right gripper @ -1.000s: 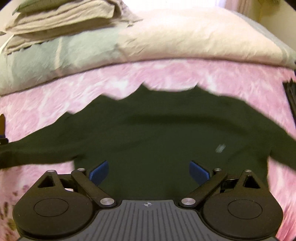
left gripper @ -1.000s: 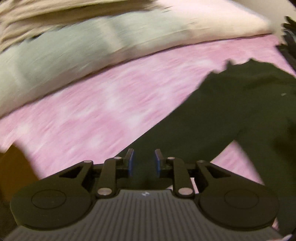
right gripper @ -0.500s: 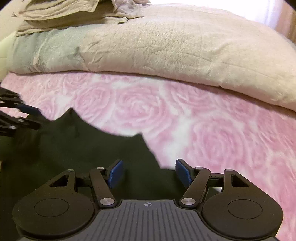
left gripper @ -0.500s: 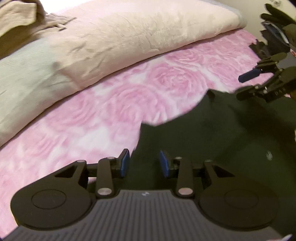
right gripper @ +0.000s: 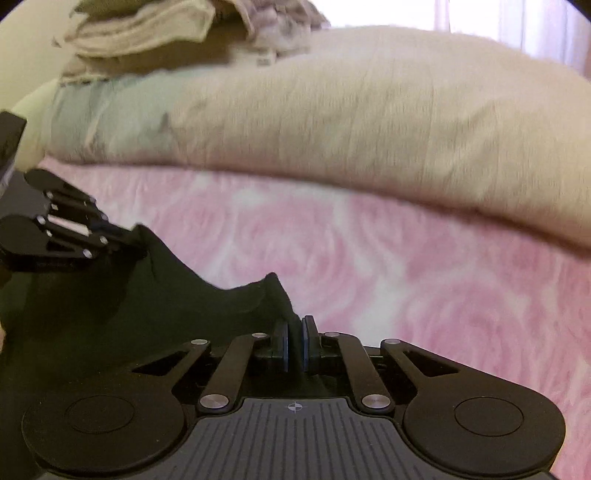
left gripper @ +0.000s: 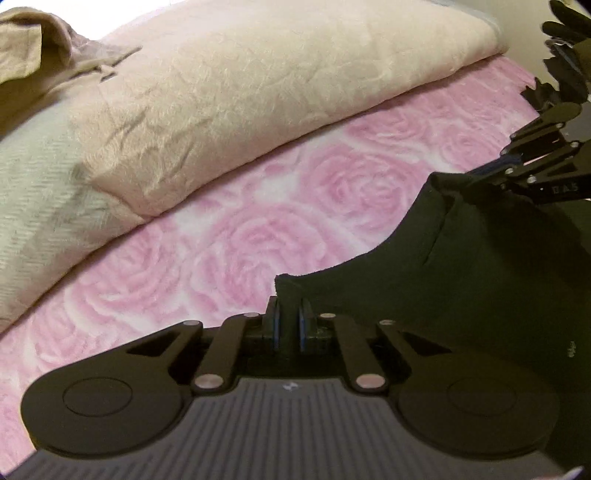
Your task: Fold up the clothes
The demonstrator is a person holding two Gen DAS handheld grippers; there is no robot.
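Observation:
A dark green garment [left gripper: 461, 295] lies spread on the pink rose-patterned bedsheet [left gripper: 240, 251]. My left gripper [left gripper: 288, 314] pinches one corner of its far edge between the blue pads, jaws closing on the cloth. My right gripper [right gripper: 294, 332] pinches the other corner of the garment [right gripper: 129, 314], jaws closing too. Each gripper shows in the other's view: the right gripper [left gripper: 491, 170] at the far right, the left gripper [right gripper: 129, 236] at the left. The edge sags between them.
A thick beige and pale green folded duvet [left gripper: 240, 92] runs along the far side of the bed. A stack of folded beige clothes [right gripper: 147, 29] sits on its left end. Bare pink sheet [right gripper: 406, 277] lies between garment and duvet.
Both grippers swept across the garment to its far corners and went from open to pinching the cloth. The corners now stand lifted a little off the sheet.

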